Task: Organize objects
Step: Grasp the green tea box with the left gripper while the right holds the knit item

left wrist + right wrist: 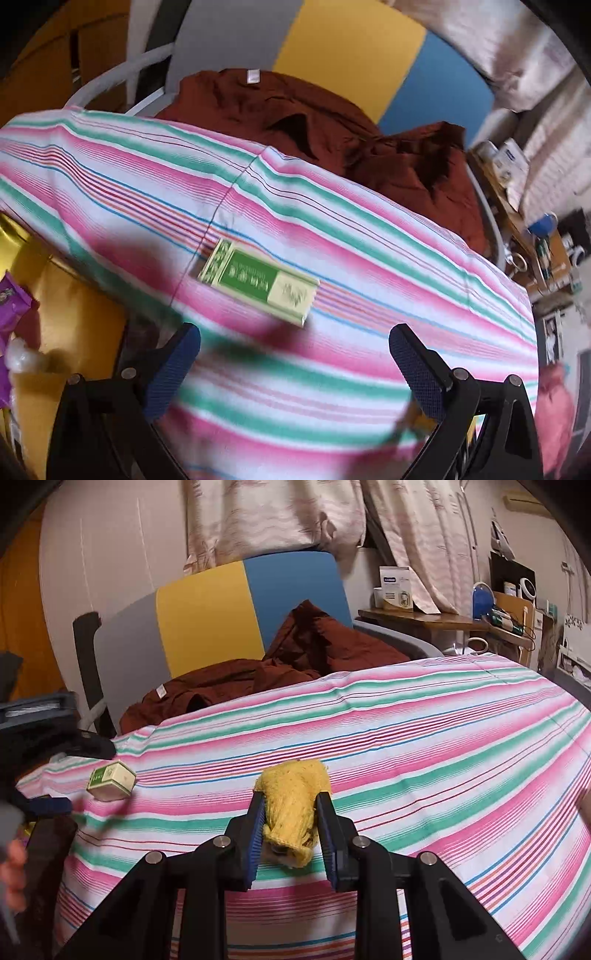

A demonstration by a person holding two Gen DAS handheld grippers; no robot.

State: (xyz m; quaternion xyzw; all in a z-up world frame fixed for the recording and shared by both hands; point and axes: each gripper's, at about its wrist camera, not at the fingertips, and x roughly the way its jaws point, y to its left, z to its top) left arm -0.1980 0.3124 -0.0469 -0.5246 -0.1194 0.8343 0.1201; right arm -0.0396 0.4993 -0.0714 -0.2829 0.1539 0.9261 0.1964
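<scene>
A green and cream box (pixel 258 282) lies on the striped cloth (pixel 369 258), just ahead of my left gripper (pixel 291 332). That gripper is open, its blue-padded fingers (pixel 177 362) spread wide with nothing between them. In the right wrist view the same box (pixel 110 781) sits near the cloth's left edge, beside a blue pad of the left gripper (pixel 51 805). My right gripper (pixel 291 799) is shut on a yellow knitted cloth (pixel 295 794), held a little above the striped cloth (pixel 443 738).
A crumpled brown garment (pixel 295 657) lies at the far side against a grey, yellow and blue headboard (pixel 207 620). A wooden side table (pixel 443 622) with boxes and a blue object stands at the right. Purple packets (pixel 11 306) lie at the left. A person's hand (pixel 11 864) shows at the left edge.
</scene>
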